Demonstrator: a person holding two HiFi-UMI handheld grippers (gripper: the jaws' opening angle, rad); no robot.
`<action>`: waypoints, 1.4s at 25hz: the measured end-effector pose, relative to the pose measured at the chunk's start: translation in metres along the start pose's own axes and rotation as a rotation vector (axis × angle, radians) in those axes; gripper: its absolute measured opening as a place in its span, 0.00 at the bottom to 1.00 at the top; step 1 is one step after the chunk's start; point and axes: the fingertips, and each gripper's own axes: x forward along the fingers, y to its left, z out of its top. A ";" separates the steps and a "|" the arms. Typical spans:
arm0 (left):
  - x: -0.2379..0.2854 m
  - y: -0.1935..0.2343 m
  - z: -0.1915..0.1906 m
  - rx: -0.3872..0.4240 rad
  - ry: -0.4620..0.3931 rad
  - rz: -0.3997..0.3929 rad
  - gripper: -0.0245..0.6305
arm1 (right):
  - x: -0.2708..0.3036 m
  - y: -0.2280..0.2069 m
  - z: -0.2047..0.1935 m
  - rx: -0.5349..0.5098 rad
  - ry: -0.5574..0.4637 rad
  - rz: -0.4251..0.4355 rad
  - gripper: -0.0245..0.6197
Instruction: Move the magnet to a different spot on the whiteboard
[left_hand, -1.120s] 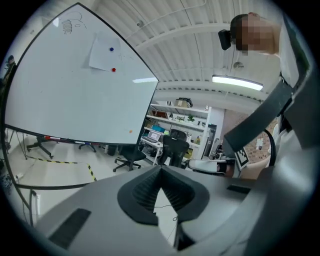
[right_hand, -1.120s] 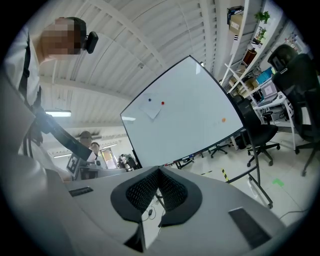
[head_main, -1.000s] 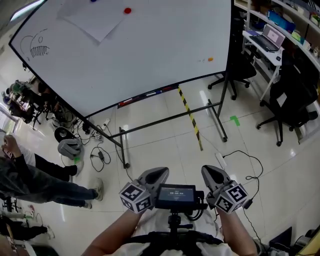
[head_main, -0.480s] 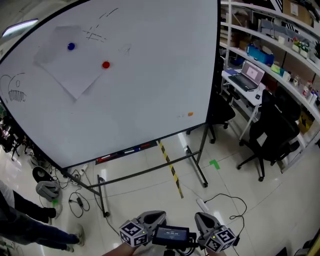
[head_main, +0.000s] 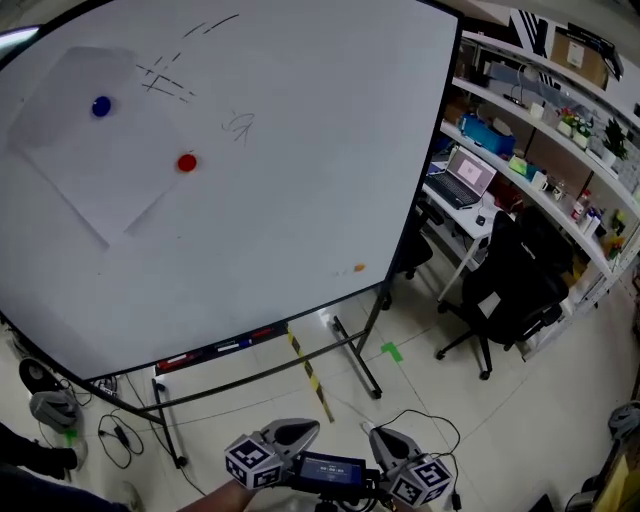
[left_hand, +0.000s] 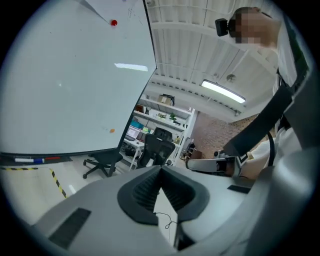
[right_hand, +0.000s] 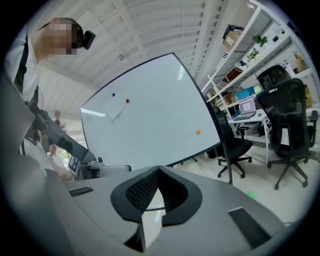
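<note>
A red round magnet (head_main: 187, 163) sticks on the big whiteboard (head_main: 300, 200) at the corner of a white paper sheet (head_main: 85, 165). A blue magnet (head_main: 101, 107) holds the sheet's upper part, and a small orange magnet (head_main: 360, 268) sits low on the right. My left gripper (head_main: 300, 431) and right gripper (head_main: 379, 437) are side by side at the bottom edge, far short of the board, both shut and empty. The red magnet (left_hand: 114, 22) shows high up in the left gripper view, beyond the left gripper (left_hand: 161, 170). The right gripper (right_hand: 159, 170) faces the board with the red magnet (right_hand: 127, 101) in the distance.
The board's wheeled stand (head_main: 355, 365) and marker tray (head_main: 215, 349) are ahead. A yellow-black floor tape (head_main: 305, 370) runs under it, with cables (head_main: 420, 420) nearby. A black office chair (head_main: 505, 295), a desk with a laptop (head_main: 462, 175) and shelves (head_main: 560, 120) fill the right side.
The view has lifted and closed in: the whiteboard fills more of the frame, both grippers sit lower at the bottom edge, and the seated people at left are out of view.
</note>
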 end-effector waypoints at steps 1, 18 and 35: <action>-0.002 0.007 0.004 0.010 0.000 -0.012 0.09 | 0.011 0.003 -0.002 0.005 0.014 0.000 0.08; -0.059 0.143 0.015 -0.147 -0.113 0.222 0.09 | 0.170 -0.013 -0.006 -0.033 0.198 0.073 0.08; 0.044 0.228 0.067 -0.177 -0.057 0.357 0.09 | 0.272 -0.132 0.054 -0.020 0.168 0.166 0.08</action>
